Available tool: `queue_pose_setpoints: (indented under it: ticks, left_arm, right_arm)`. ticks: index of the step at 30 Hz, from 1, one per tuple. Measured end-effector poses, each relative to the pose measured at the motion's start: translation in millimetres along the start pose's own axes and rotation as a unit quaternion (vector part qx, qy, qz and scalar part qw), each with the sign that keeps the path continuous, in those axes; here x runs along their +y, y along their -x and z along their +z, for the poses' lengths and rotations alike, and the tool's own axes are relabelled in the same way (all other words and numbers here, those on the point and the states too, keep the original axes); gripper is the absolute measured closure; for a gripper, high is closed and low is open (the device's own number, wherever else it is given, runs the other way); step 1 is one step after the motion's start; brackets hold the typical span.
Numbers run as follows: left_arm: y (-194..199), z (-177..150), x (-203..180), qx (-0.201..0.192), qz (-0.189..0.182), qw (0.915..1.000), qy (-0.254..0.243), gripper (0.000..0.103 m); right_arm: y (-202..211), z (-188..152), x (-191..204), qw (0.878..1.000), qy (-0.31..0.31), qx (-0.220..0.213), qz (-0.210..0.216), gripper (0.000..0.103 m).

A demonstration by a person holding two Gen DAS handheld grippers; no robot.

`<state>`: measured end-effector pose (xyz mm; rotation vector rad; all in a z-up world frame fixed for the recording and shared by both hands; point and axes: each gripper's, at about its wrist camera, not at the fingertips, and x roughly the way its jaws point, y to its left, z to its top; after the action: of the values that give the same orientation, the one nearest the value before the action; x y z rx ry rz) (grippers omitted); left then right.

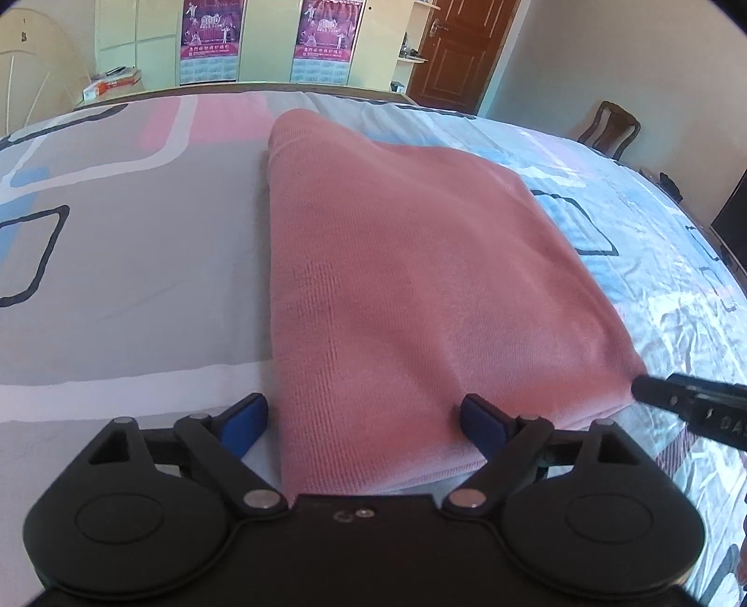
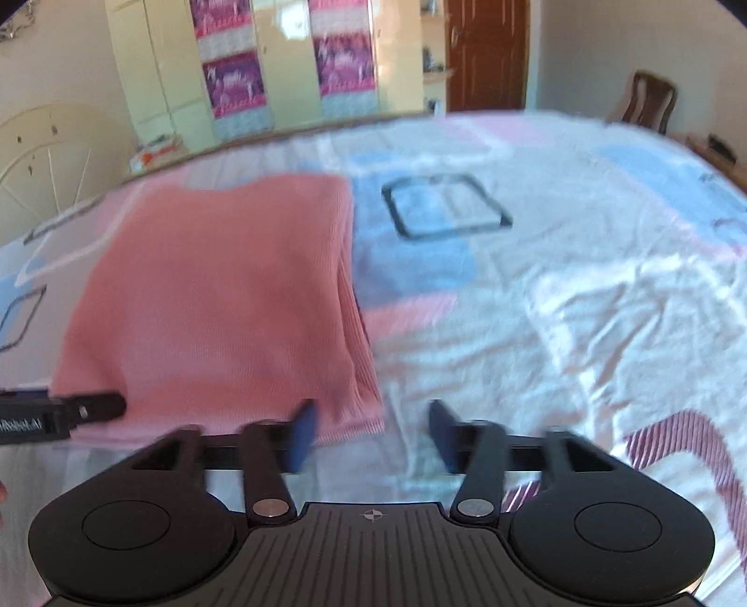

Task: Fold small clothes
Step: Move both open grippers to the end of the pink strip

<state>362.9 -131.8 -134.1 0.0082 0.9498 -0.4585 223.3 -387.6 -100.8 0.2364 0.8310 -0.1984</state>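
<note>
left gripper: black plastic, round lobes at 7 and 5 o'clock, silver pivot pins, blue pads | right gripper: same black build, ribbed centre plate, crosshair mark, blue pads

Bedroom as I saw it through the wrist cameras.

I faced a bed under a sheet patterned in grey, pink and blue blocks. Beyond it stood a pale yellow wardrobe hung with two purple calendar posters, a brown panelled door to the right, and a wooden chair against the cream wall. Daylight washed the right side.
</note>
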Motion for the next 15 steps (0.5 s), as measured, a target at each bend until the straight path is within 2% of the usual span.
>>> queue_pose_setpoints:
  ticks: [2,7,11,15]
  left_arm:
    - [3,2,3,-0.003,-0.007,1.0,0.001,0.014]
    - [6,12,10,-0.011,-0.013,0.9998,0.01,0.011]
    - [0,28,16,-0.016,-0.007,0.9995,0.026,0.01]
    - [-9,48,22,-0.024,-0.007,0.9987,0.044,0.01]
  right_arm:
    - [6,3,8,1.0,0.002,-0.013,0.001,0.045]
    - [6,10,25,1.0,0.003,-0.014,0.012,0.043]
    - [3,20,33,0.999,0.017,-0.024,0.018,0.028]
    - [-14,36,27,0.999,0.024,-0.025,0.041,0.025]
